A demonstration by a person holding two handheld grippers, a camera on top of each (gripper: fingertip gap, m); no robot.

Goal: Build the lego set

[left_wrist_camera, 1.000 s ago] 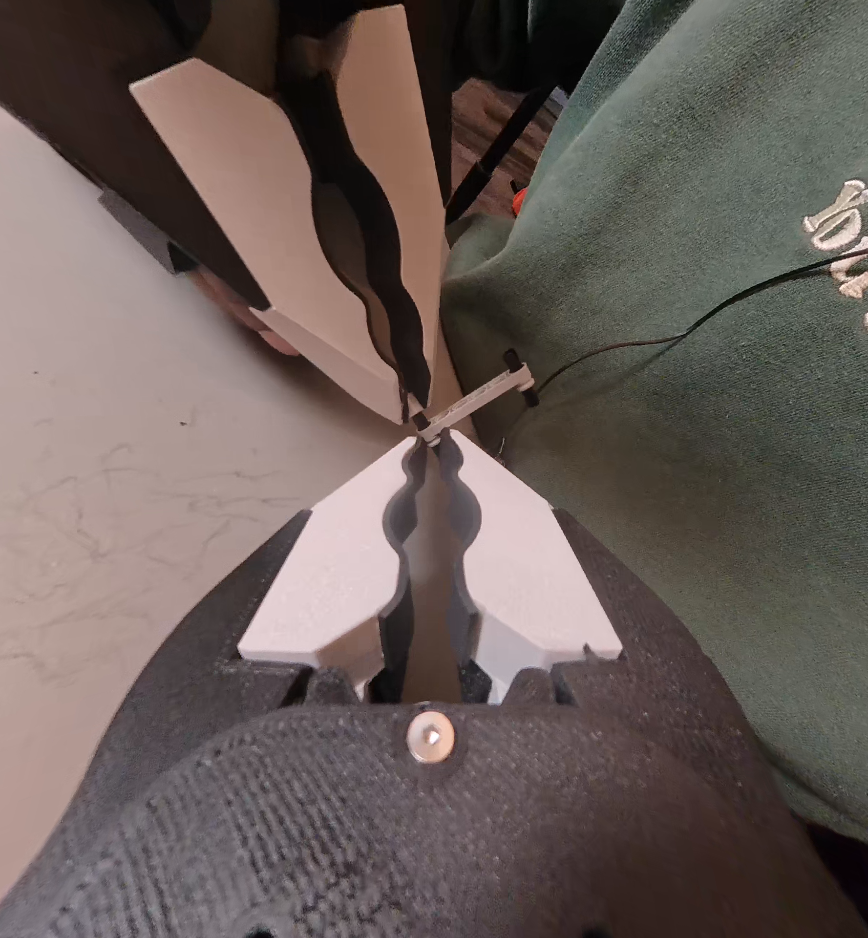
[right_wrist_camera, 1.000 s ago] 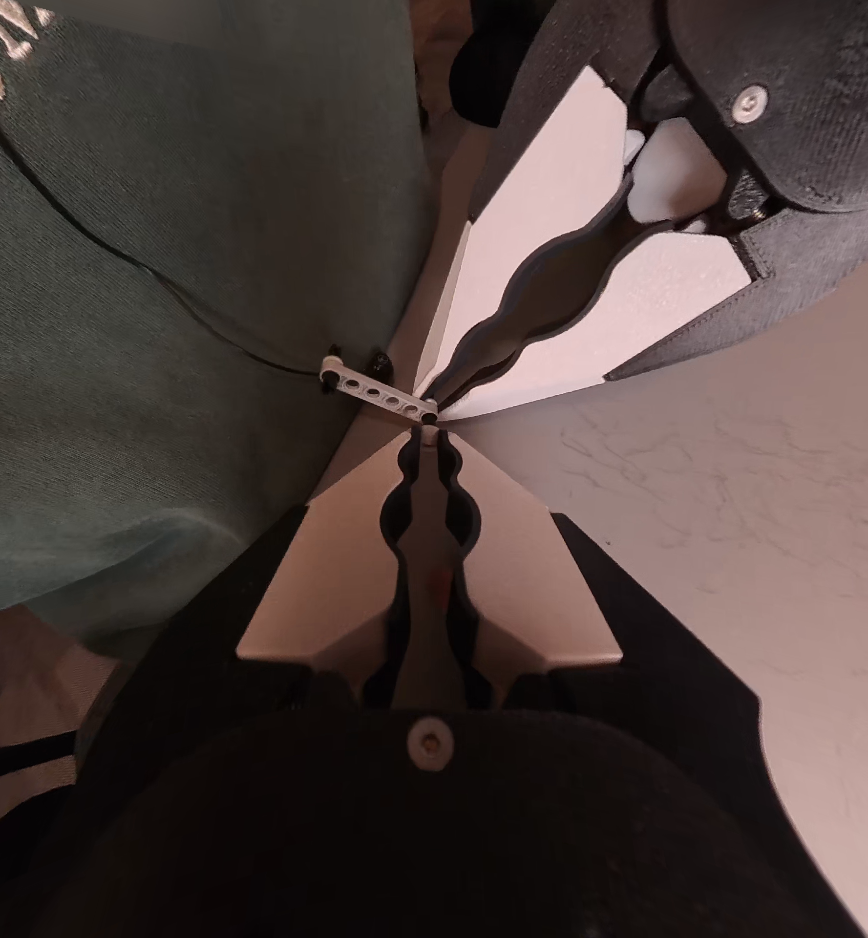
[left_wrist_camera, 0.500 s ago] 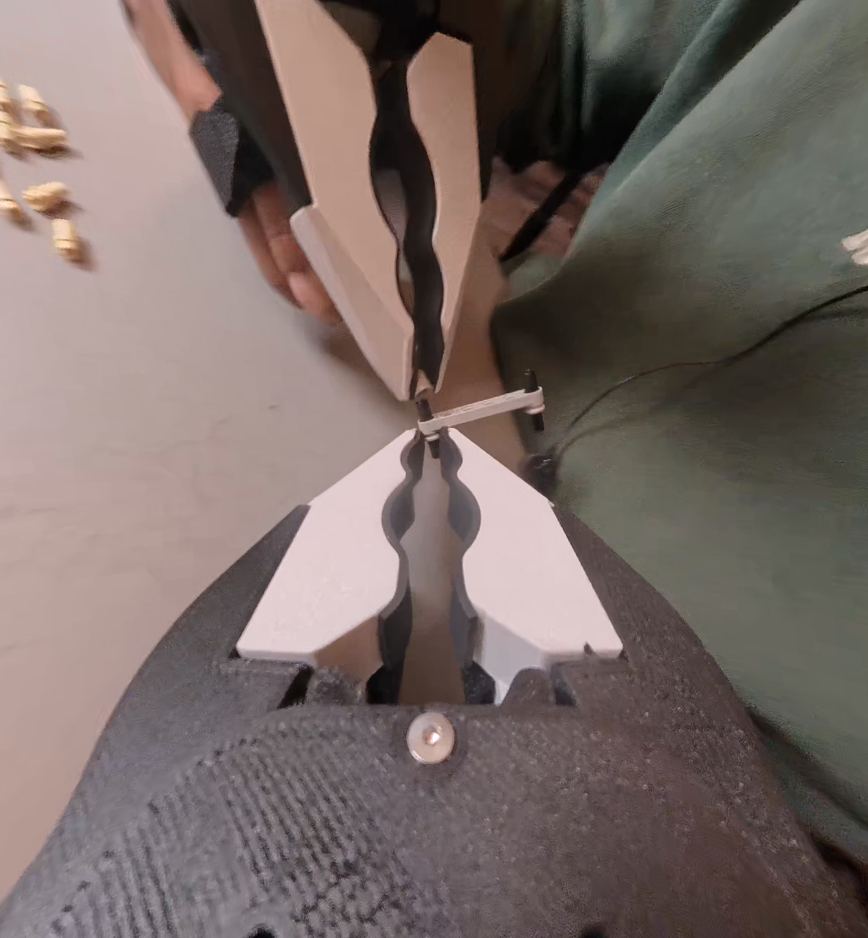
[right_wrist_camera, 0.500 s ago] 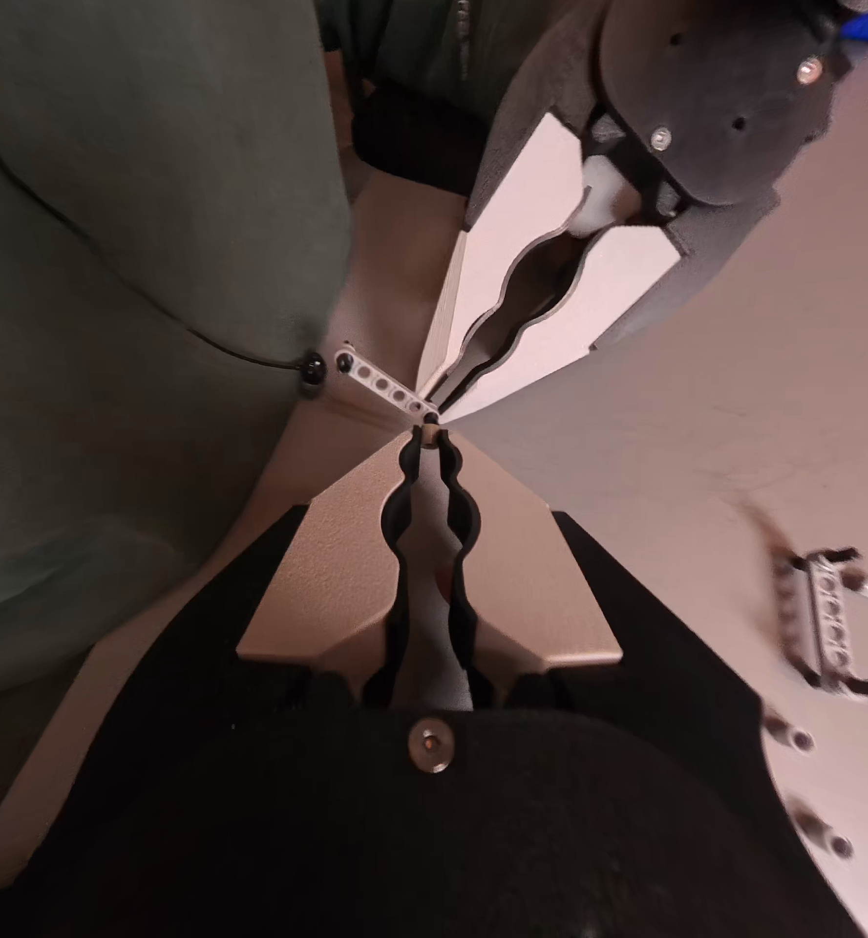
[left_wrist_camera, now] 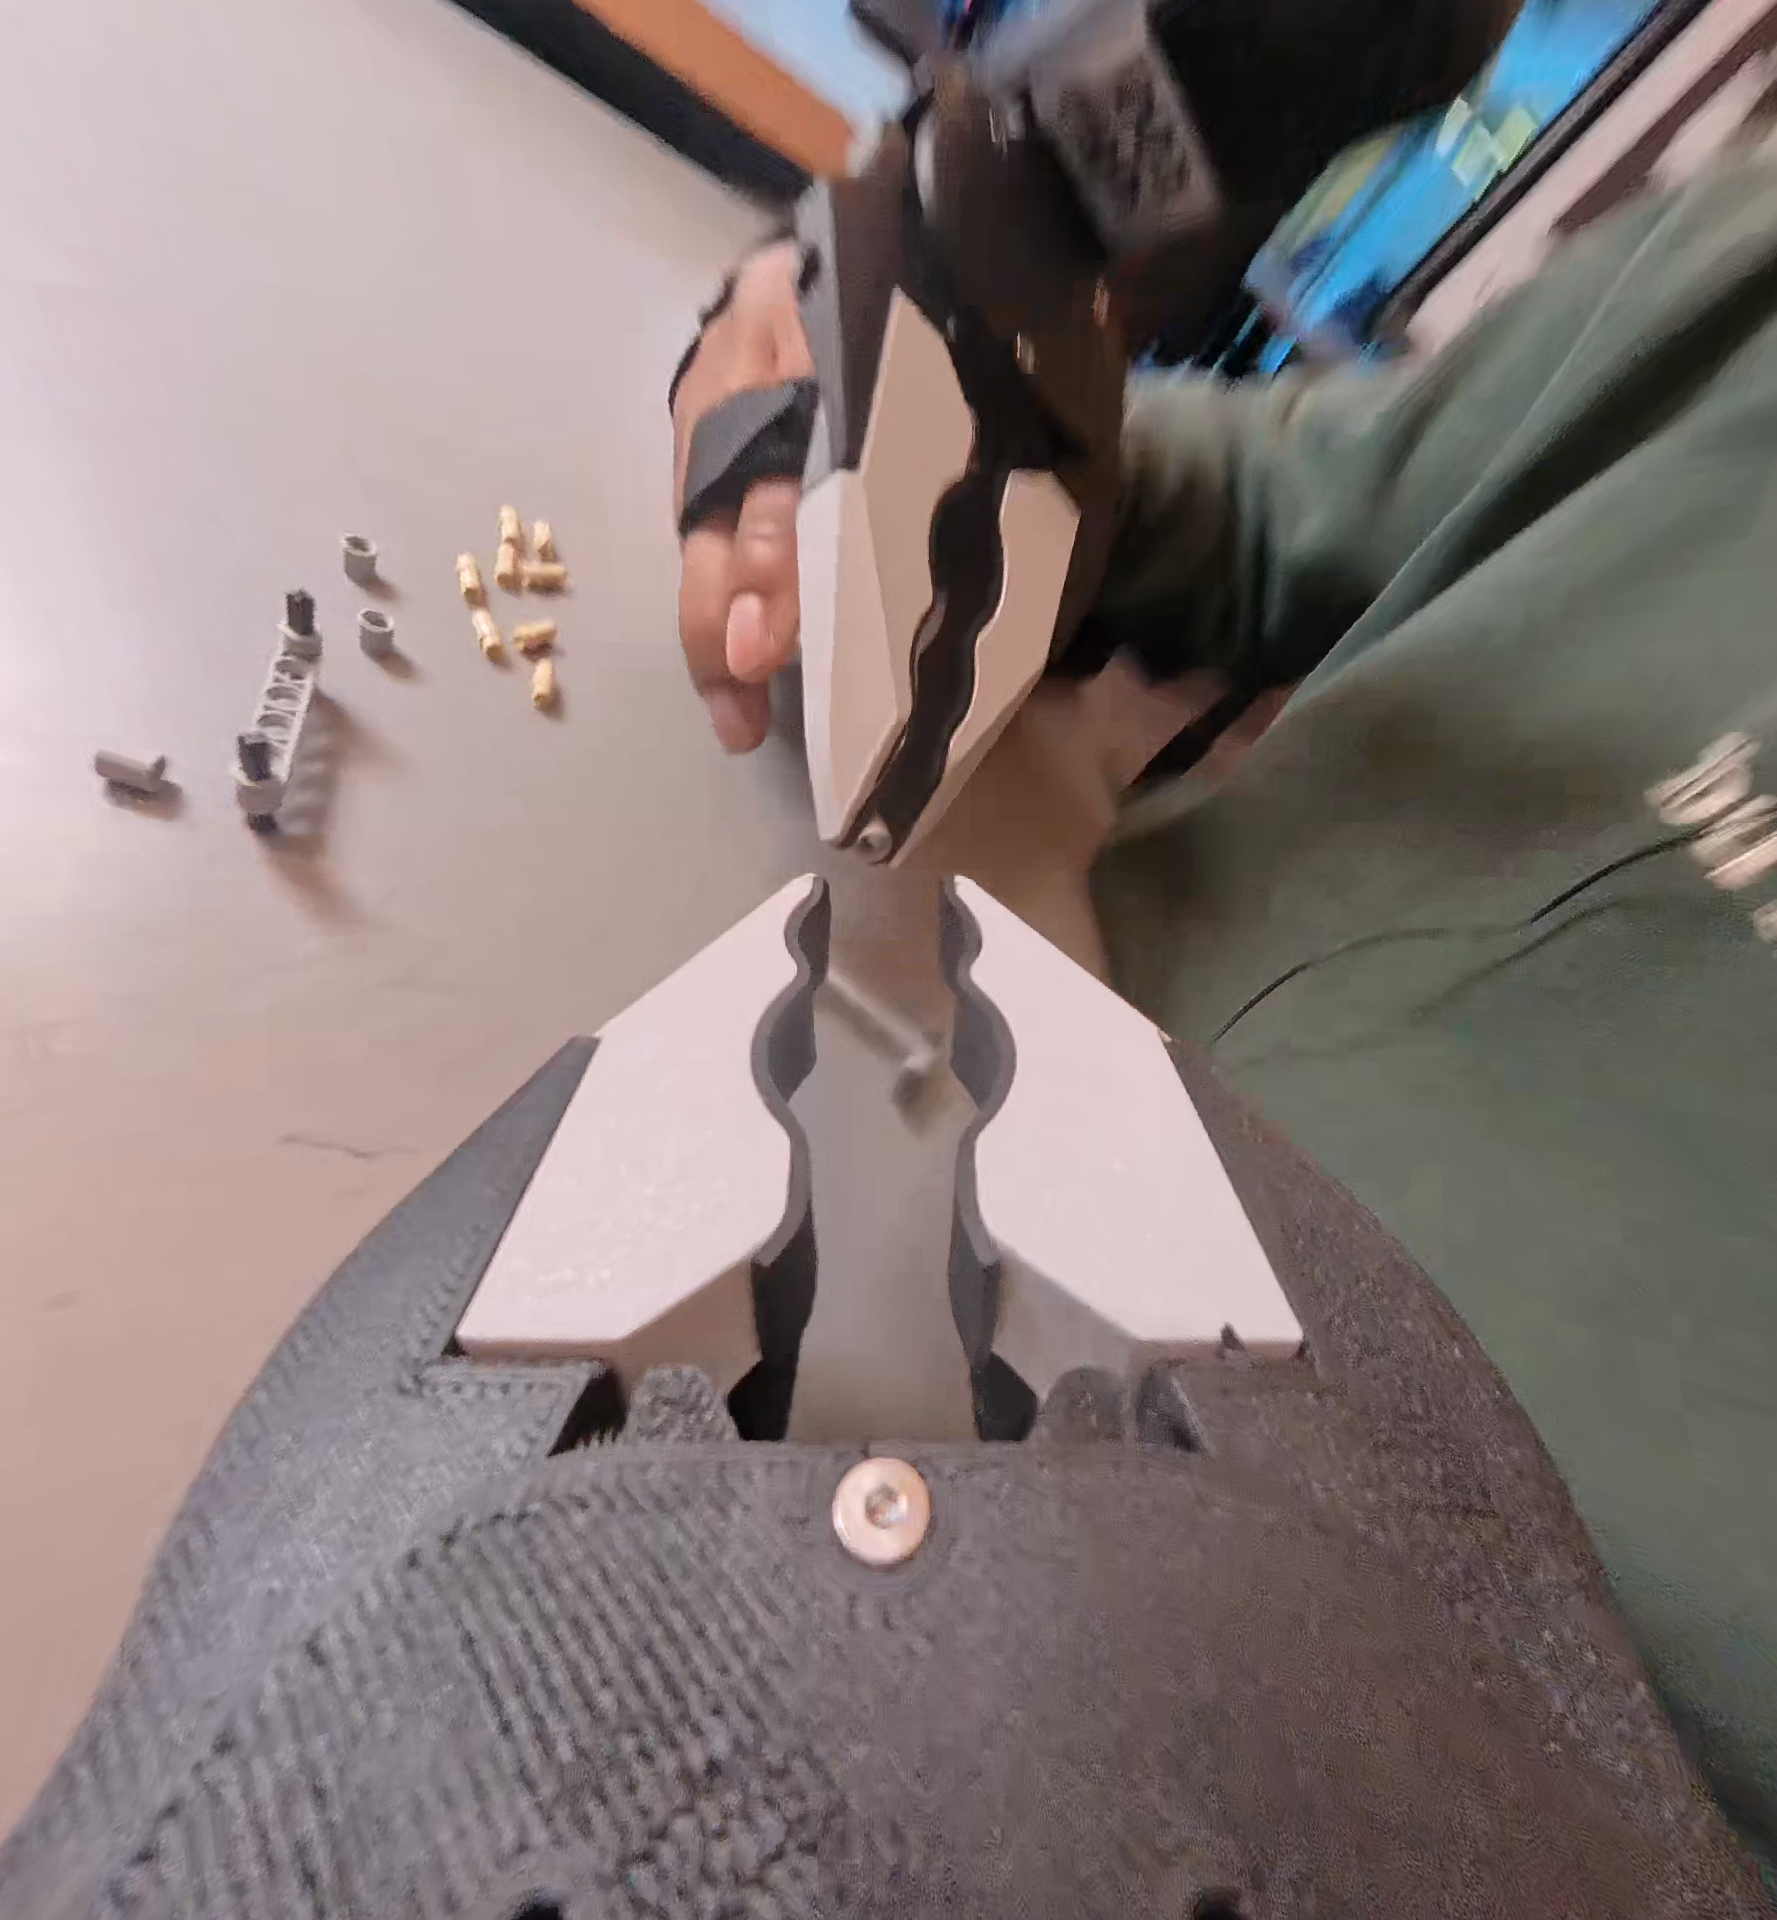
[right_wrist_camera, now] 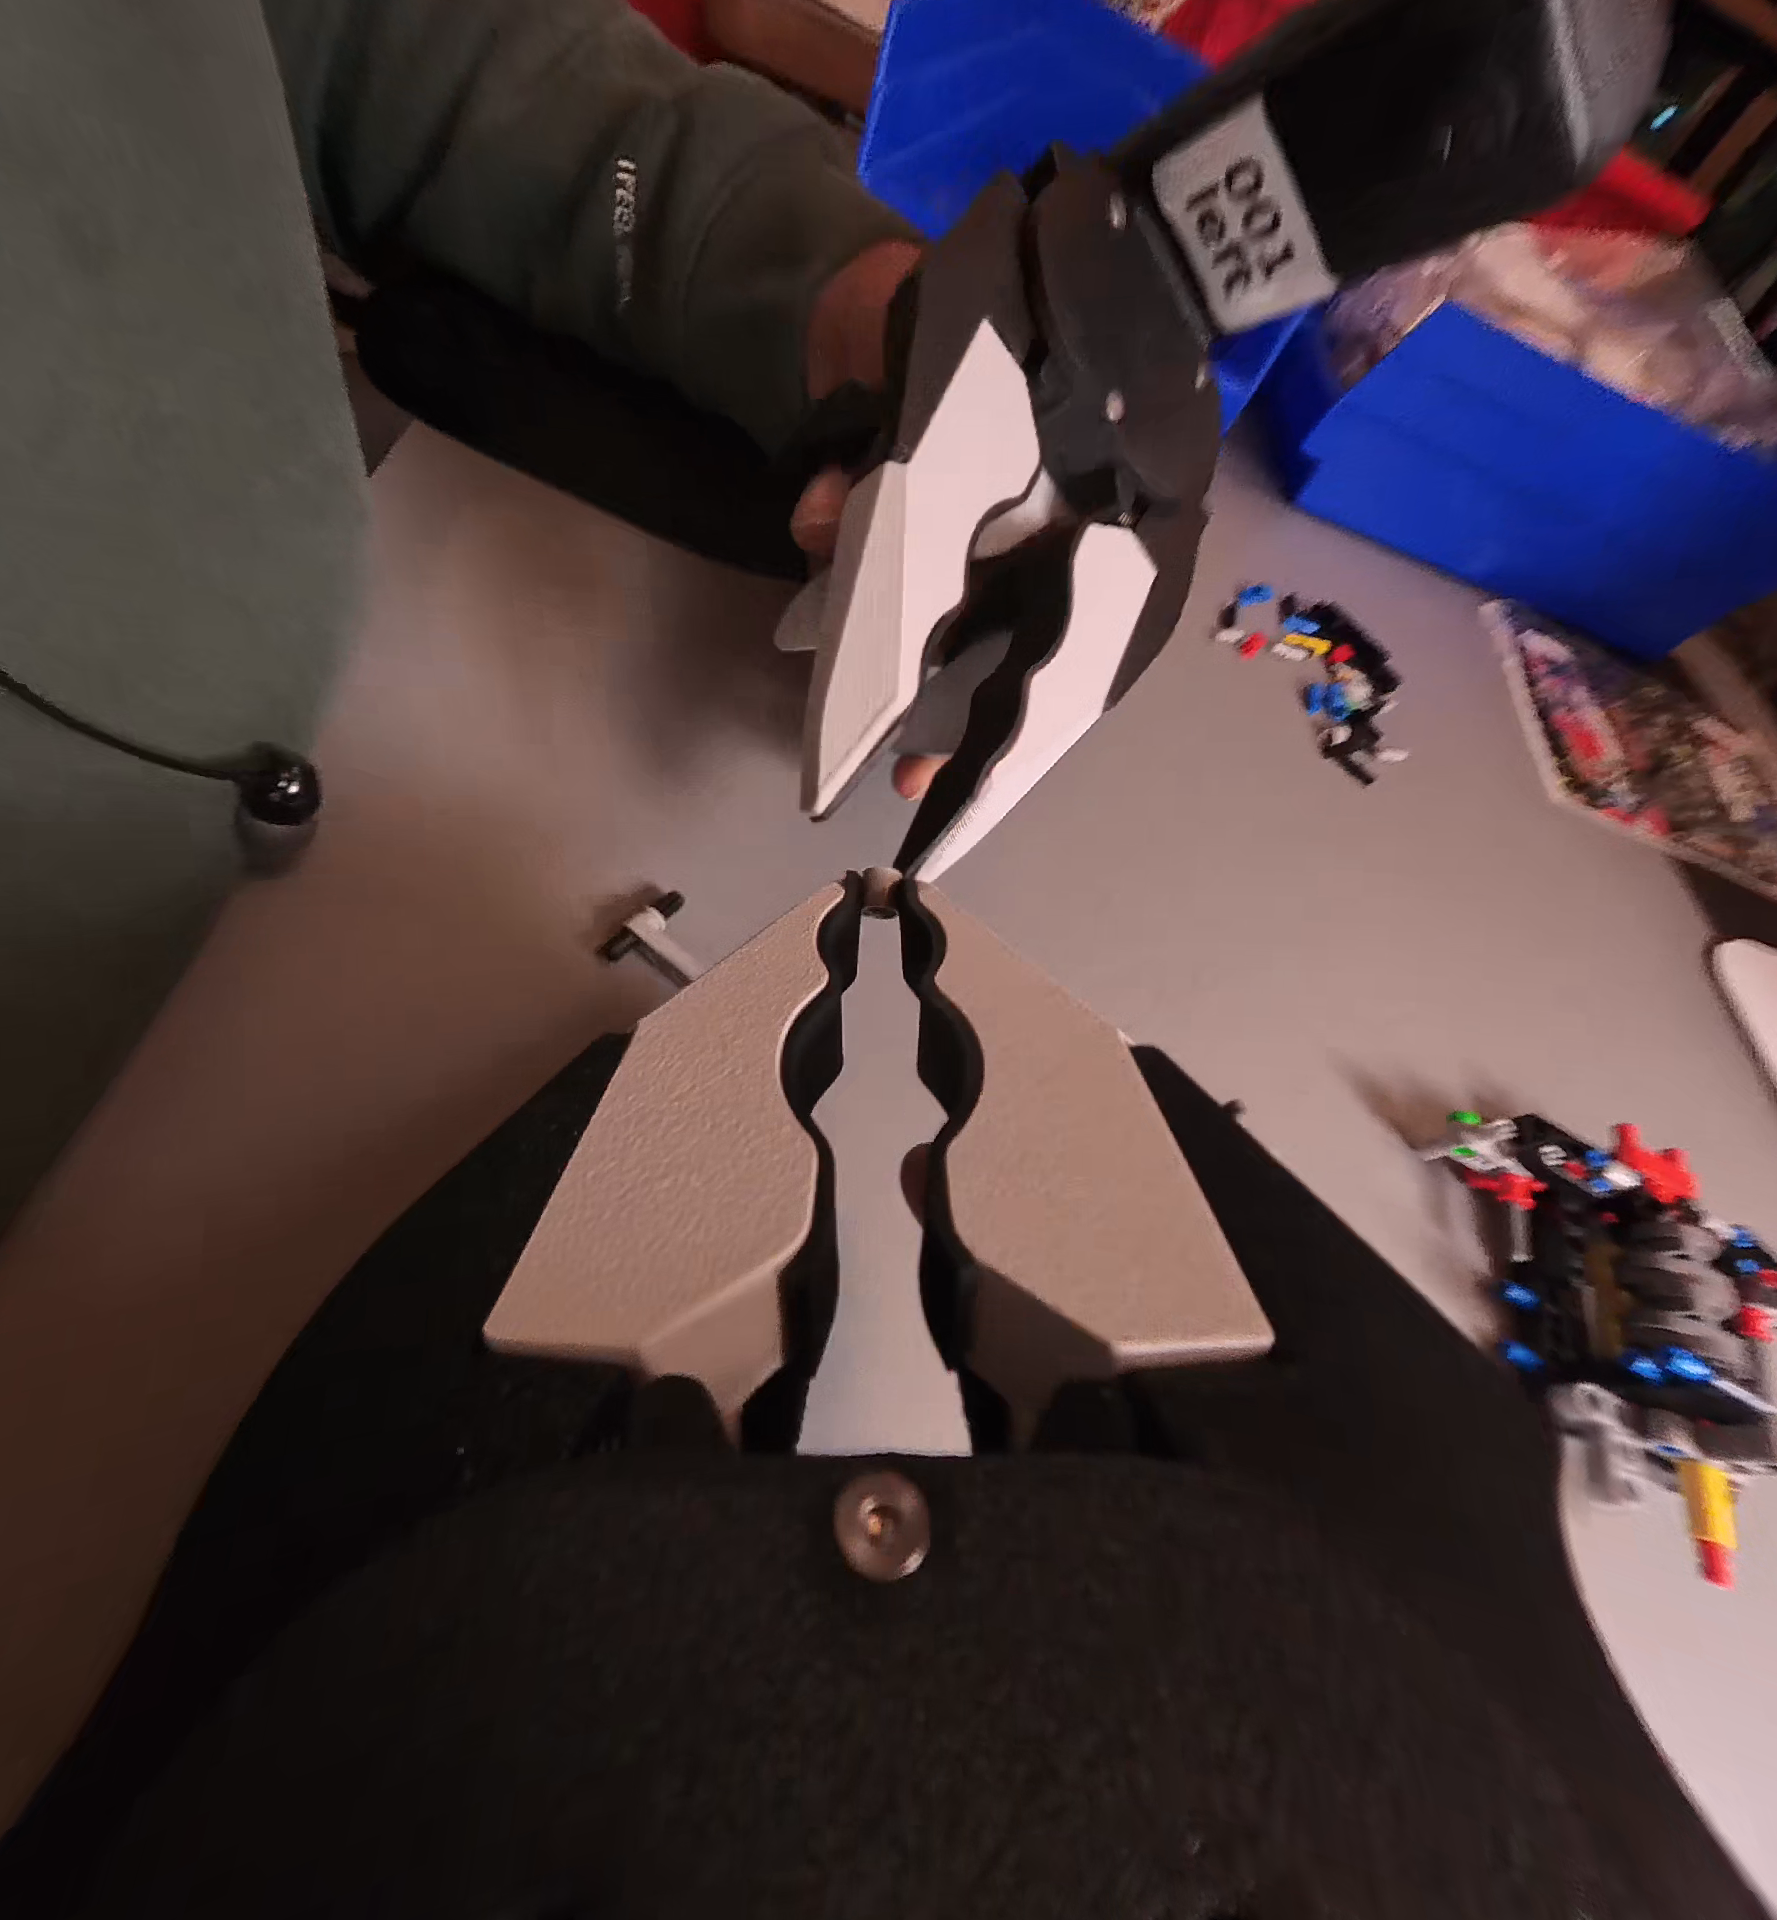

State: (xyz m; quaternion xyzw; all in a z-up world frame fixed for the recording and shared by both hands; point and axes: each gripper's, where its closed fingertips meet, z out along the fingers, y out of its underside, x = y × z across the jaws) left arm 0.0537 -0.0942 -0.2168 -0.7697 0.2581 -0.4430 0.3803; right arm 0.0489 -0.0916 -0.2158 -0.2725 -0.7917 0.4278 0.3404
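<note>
Beam [left_wrist_camera: 879, 1039] | on table, between parted left tongs [left_wrist_camera: 884, 888]

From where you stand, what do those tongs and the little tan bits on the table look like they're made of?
The left tongs: pale matte plastic fingers with a grainy surface, likely printed, lined with dark wavy rubbery pads. The body is black, ridged plastic. The tan pegs look like smooth moulded plastic, though they are small and blurred.
</note>
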